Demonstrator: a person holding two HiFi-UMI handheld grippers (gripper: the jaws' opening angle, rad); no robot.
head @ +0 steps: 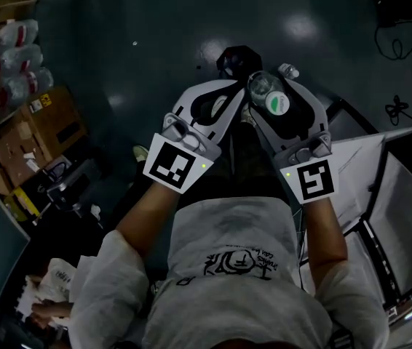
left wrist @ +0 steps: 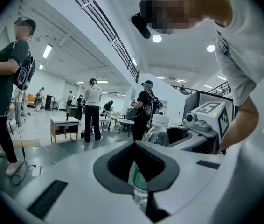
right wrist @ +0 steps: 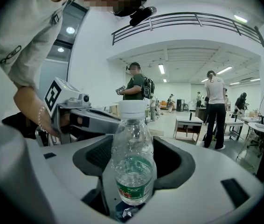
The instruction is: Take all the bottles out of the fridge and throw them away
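Observation:
A clear plastic bottle (right wrist: pixel 133 157) with a white cap and a green label stands upright between the jaws of my right gripper (right wrist: pixel 132 148), which is shut on its body. From the head view the same bottle (head: pixel 268 91) shows from above in the right gripper (head: pixel 273 86), over the dark floor. My left gripper (head: pixel 234 93) is close beside it on the left, jaws together and holding nothing. In the left gripper view the jaws of the left gripper (left wrist: pixel 135 148) meet, and the bottle (left wrist: pixel 158 130) shows just beyond them. No fridge is in view.
Cardboard boxes (head: pixel 38 126) and wrapped packs of bottles (head: pixel 17 64) lie at the left. A white desk (head: pixel 366 166) and floor cables (head: pixel 399 107) are at the right. Several people stand in the hall near a small table (left wrist: pixel 64 125).

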